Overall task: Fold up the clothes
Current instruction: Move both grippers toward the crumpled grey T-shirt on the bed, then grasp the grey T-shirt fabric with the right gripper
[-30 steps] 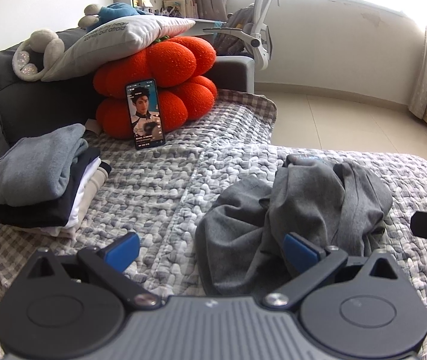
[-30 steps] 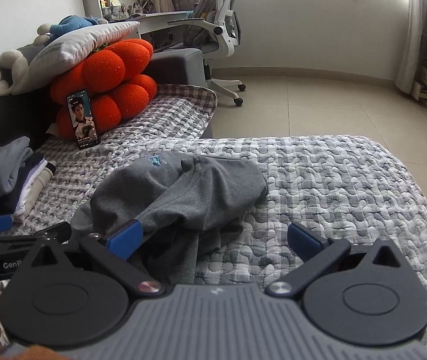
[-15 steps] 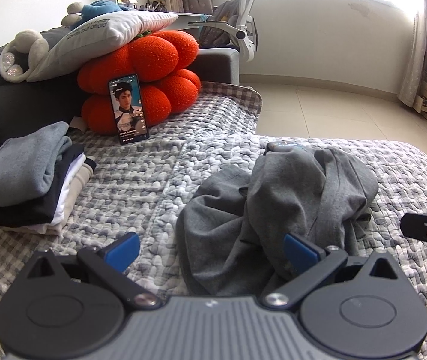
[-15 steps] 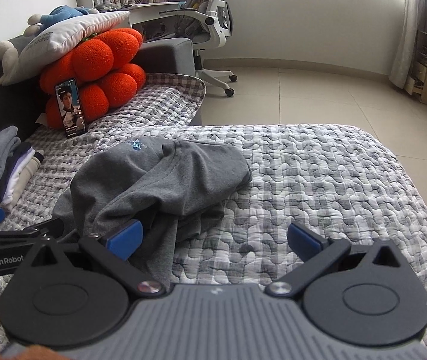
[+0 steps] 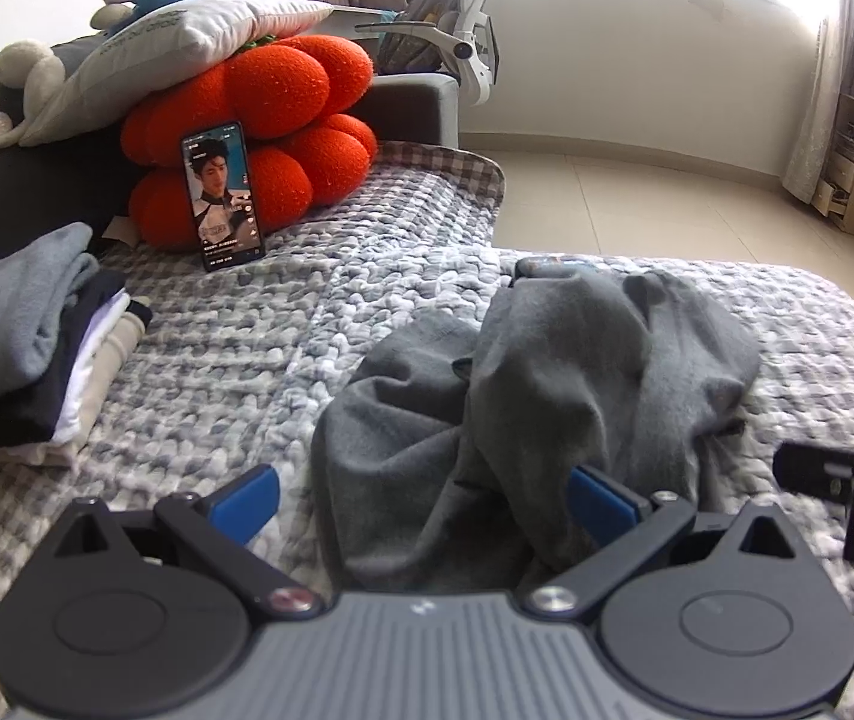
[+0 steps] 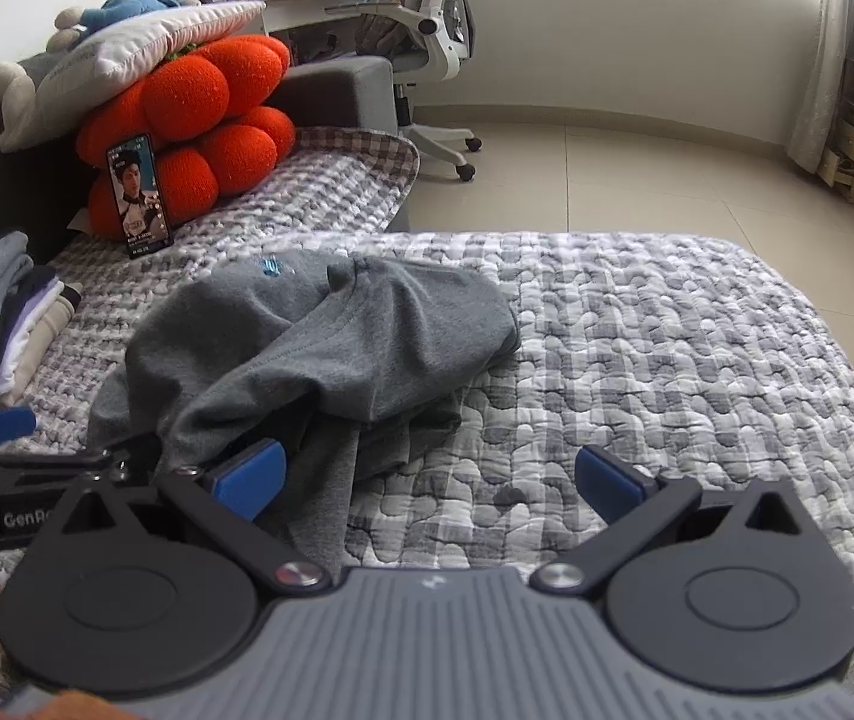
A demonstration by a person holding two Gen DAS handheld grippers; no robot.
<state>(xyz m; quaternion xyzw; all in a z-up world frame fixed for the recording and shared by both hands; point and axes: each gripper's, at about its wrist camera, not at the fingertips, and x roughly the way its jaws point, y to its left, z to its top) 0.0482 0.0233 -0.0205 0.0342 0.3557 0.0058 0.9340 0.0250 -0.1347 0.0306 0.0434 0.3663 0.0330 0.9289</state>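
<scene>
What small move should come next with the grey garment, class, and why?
Probably lower the left claw and close it on the near edge of the grey garment. Both claws are open and empty, the right claw hovers beside it, and the garment lies crumpled on the quilt, so it must be spread before folding.

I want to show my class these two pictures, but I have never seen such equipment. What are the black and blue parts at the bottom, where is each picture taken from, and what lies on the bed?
Each picture comes from a camera mounted on a hand-held claw, looking forward along its two blue-tipped fingers. A person holds one in each hand; there is no robot arm. The left claw and right claw are both open and hold nothing. On the quilted bed cover lies a crumpled grey garment, not yet folded. A stack of folded clothes sits to the left, and a phone leans on an orange cushion.
</scene>
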